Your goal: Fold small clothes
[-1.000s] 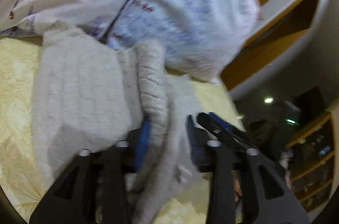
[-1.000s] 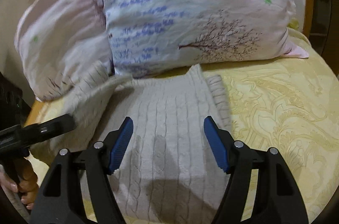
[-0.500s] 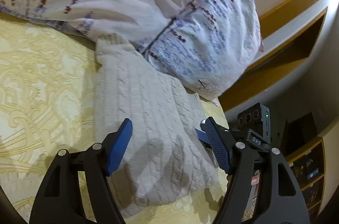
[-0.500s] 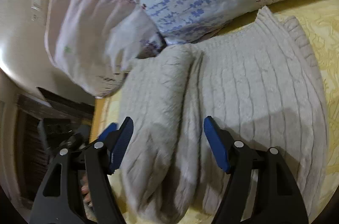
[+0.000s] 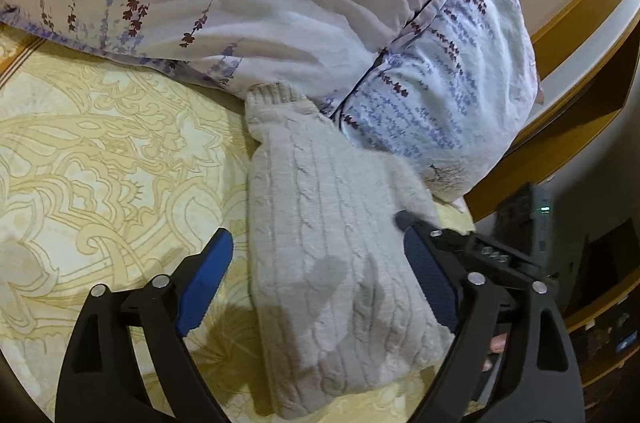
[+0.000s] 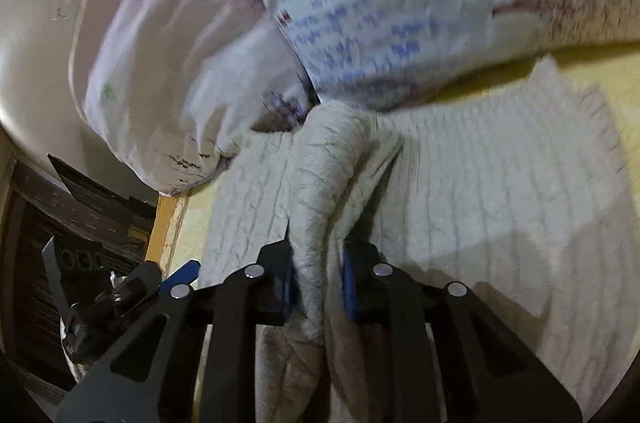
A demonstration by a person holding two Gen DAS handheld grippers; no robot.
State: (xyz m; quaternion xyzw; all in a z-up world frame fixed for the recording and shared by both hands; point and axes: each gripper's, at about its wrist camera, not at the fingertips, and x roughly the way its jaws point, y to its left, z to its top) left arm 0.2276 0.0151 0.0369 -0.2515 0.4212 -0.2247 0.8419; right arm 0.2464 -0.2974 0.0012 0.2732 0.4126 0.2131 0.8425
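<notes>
A cream cable-knit sweater (image 5: 320, 223) lies on the yellow patterned bedspread (image 5: 100, 163), its far end against the pillows. My left gripper (image 5: 320, 275) is open and empty, hovering over the sweater's near part. My right gripper (image 6: 318, 279) is shut on a raised fold of the sweater (image 6: 328, 175), which looks like a sleeve, lifted above the flat body (image 6: 500, 191). The right gripper also shows at the right in the left wrist view (image 5: 480, 251).
Two floral pillows (image 5: 280, 3) lean at the head of the bed, touching the sweater. A wooden headboard (image 5: 580, 83) and the bed's edge (image 6: 164, 223) are near. The left gripper shows low on the left in the right wrist view (image 6: 120, 299).
My right gripper has closed on the sweater's fold and lifted it. My left gripper has let go, opened and drawn back over the sweater.
</notes>
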